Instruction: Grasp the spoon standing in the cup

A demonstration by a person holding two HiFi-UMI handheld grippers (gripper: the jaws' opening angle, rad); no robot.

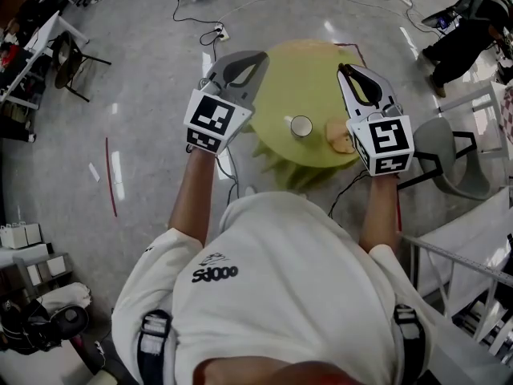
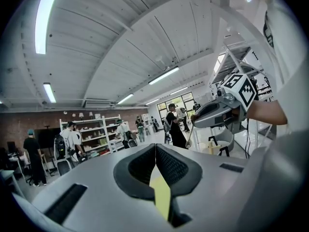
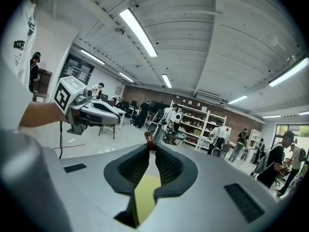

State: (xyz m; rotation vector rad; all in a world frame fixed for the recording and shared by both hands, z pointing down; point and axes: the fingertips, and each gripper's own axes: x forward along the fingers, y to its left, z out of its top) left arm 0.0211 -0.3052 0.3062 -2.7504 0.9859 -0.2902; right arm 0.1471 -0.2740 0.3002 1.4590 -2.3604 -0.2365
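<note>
1. Head view: you hold your left gripper (image 1: 255,61) over the left rim of the round yellow table (image 1: 309,70) and your right gripper (image 1: 346,72) over the table's right part. The cup (image 1: 301,126) stands near the table's middle. A tan lumpy thing (image 1: 340,137) lies on the table towards its right edge. You cannot make out the spoon from here.

2. Left gripper view: your left gripper's (image 2: 155,147) fingers are pressed together with nothing between them, and the table's (image 2: 161,197) yellow shows below them. Your right gripper (image 2: 194,117) is up in the air above the table. The spoon (image 2: 189,133) hangs from its tips, bowl downward and free in the air.

3. Right gripper view: your right gripper's (image 3: 149,147) fingers pinch the brown end of the spoon's (image 3: 149,138) handle right at their tips. The table's (image 3: 145,197) yellow shows beneath them. Your left gripper (image 3: 116,119) hangs level above the table.
</note>
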